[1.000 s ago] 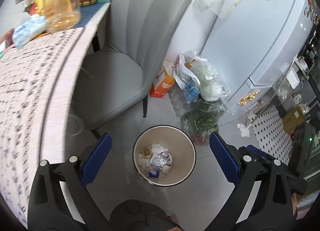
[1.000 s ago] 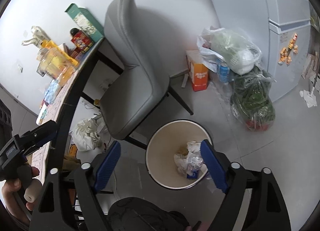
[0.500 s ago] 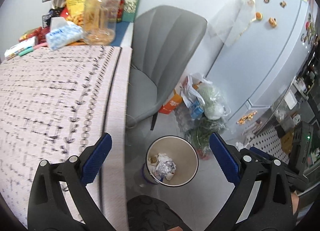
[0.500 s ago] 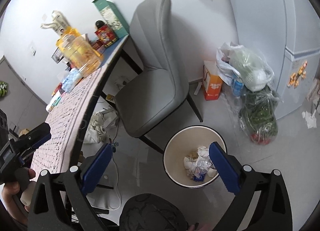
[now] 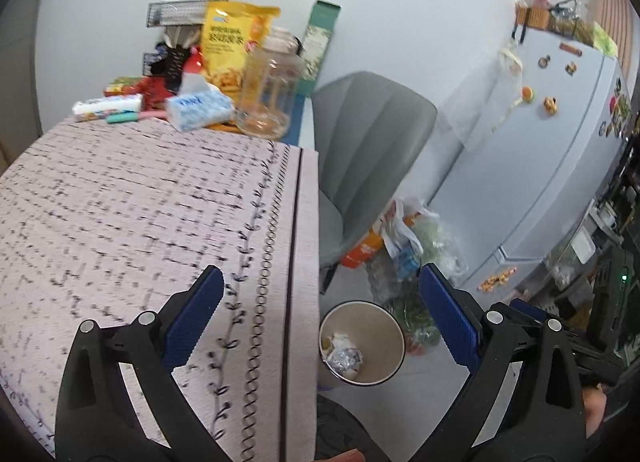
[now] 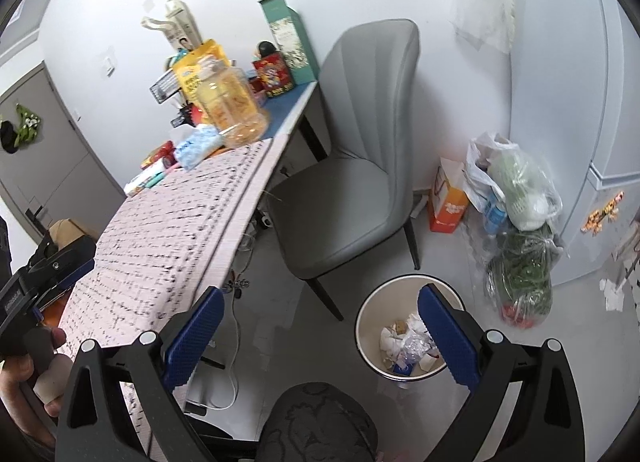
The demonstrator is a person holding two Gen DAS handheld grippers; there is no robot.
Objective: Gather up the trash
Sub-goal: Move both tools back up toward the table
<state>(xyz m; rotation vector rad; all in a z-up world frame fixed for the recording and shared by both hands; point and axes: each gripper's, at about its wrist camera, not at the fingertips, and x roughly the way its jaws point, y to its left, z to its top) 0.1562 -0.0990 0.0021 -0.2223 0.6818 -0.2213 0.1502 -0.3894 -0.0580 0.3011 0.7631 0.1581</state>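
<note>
A cream waste bin [image 5: 394, 342] [image 6: 370, 318] stands on the floor beside the table, with crumpled paper and plastic trash [image 5: 343, 356] [image 6: 408, 346] inside. My left gripper [image 5: 320, 322] is open and empty, high over the table's right edge and the bin. Nothing sits between the wide blue pads of my open right gripper [image 6: 320, 336], which hangs above the floor between table and bin. In the right wrist view the left gripper [image 6: 44, 274] shows at the far left, in a hand.
The table's pink patterned cloth [image 5: 140, 213] [image 6: 172, 238] carries a clear jar [image 5: 270, 93], a tissue pack [image 5: 198, 105], a yellow snack bag [image 5: 234, 33] and boxes at its far end. A grey chair [image 6: 352, 181], full plastic bags [image 6: 520, 221] and a fridge [image 5: 560, 149] surround the bin.
Both grippers have risen away from the bin and stayed empty. The left view has swung from the chair and bin onto the tabletop; the right view now shows more of the table.
</note>
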